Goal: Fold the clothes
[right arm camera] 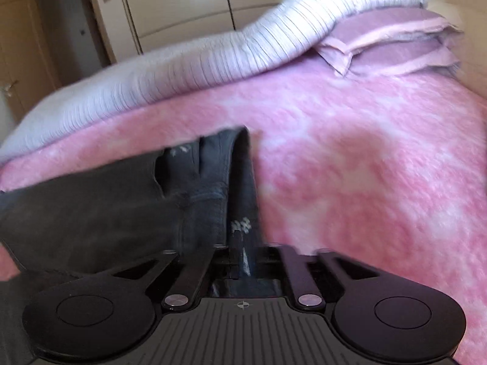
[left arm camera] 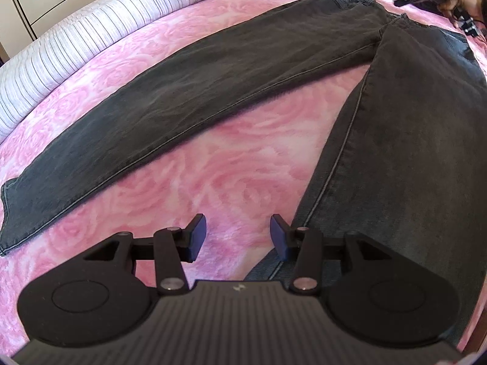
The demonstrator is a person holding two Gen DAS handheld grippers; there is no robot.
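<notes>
Here the dark jeans (left arm camera: 231, 70) lie spread on the pink rose-patterned blanket (left arm camera: 213, 176) of the bed, the two legs splayed apart in a V, one running toward the striped duvet (left arm camera: 91, 27) along the bed's far edge, the other coming down toward the near edge under me. My left gripper (left arm camera: 238, 237) hovers over the bare blanket between the legs, just beside the hem of the nearer leg, its jaws standing wide and holding nothing. My right gripper (right arm camera: 243, 261) is at the waist end, and its jaws are drawn in narrow on the waistband (right arm camera: 240, 182), which rises bunched from between them. I judge the step in hand is the lengthwise fold, laying one leg over the other. For that my left would need to close on the near hem while my right carries the waistband across in step, keeping the cloth taut so the seams meet.
</notes>
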